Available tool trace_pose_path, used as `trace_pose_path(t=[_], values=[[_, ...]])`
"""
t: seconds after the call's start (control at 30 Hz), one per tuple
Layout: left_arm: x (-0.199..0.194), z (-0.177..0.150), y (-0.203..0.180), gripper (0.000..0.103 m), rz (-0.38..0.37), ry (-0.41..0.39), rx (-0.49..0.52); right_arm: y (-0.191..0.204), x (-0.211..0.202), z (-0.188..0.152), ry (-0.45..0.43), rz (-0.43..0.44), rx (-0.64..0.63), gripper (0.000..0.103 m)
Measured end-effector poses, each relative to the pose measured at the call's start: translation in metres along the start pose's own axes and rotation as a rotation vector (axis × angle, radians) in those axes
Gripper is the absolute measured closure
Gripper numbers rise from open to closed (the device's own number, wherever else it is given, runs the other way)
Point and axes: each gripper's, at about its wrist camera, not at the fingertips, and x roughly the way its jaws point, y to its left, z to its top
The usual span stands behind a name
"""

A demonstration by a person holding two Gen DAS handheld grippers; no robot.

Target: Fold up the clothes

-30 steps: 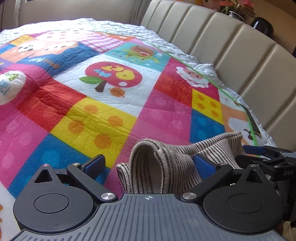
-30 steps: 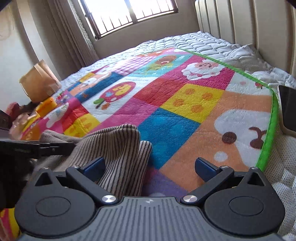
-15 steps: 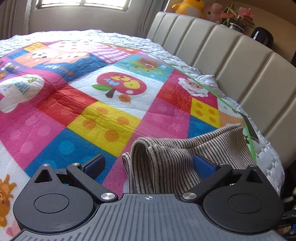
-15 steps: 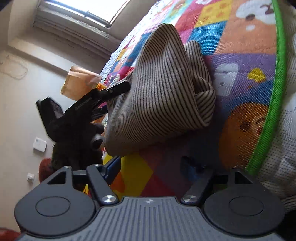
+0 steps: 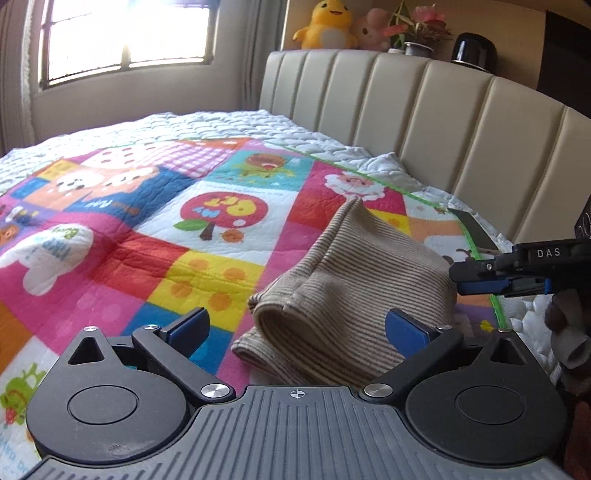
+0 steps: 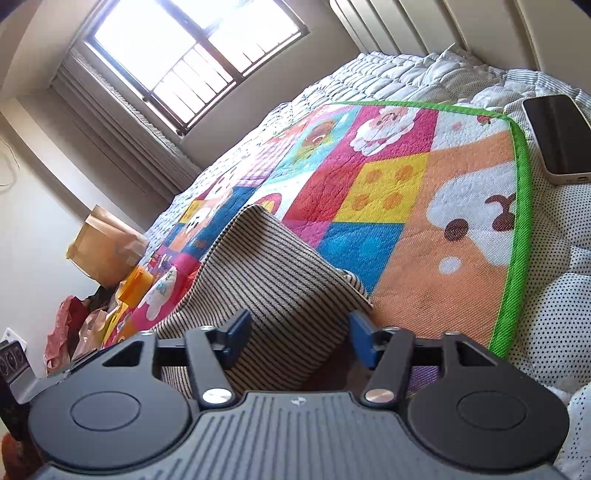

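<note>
A folded beige garment with thin dark stripes [image 5: 343, 295] lies bunched on the colourful patchwork quilt [image 5: 147, 229]. My left gripper [image 5: 295, 326] is open and empty, with the garment's near end between its blue pads, not touching them. My right gripper [image 6: 299, 338] is open, its jaws astride the raised edge of the same garment [image 6: 266, 273] without pinching it. The right gripper also shows in the left wrist view [image 5: 480, 280], at the garment's right side.
A padded beige headboard [image 5: 443, 122] runs along the right of the bed. A phone [image 6: 557, 138] lies on the white bedding beyond the quilt's green border. Plush toys and a plant [image 5: 369, 26] sit above the headboard. Bags [image 6: 107, 251] stand by the wall beside the bed.
Both grippers have shifted. The left has tilted up, so the headboard and window show. The right has swung round to the garment's raised edge, and its jaws stand closer together.
</note>
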Motion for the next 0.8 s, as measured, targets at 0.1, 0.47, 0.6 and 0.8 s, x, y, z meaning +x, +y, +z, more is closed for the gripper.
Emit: trace_pose_path(t=[0.1,0.47,0.6,0.8], values=[[0.023,0.007,0.000,0.000,-0.029,0.001,-0.016,-0.010,0.001,-0.012,0.029,0.005,0.025,0.019],[0.066,-0.019,0.026,0.004,-0.207,0.113,-0.230,0.005,0.040,0.009,0.083,0.047,-0.112,0.047],[0.043,-0.034,0.007,0.005,-0.242,0.128,-0.233,0.023,0.060,0.030,0.074,0.003,-0.243,0.047],[0.012,-0.061,-0.069,0.005,-0.461,0.128,-0.090,0.046,0.072,0.048,0.063,-0.063,-0.388,0.047]])
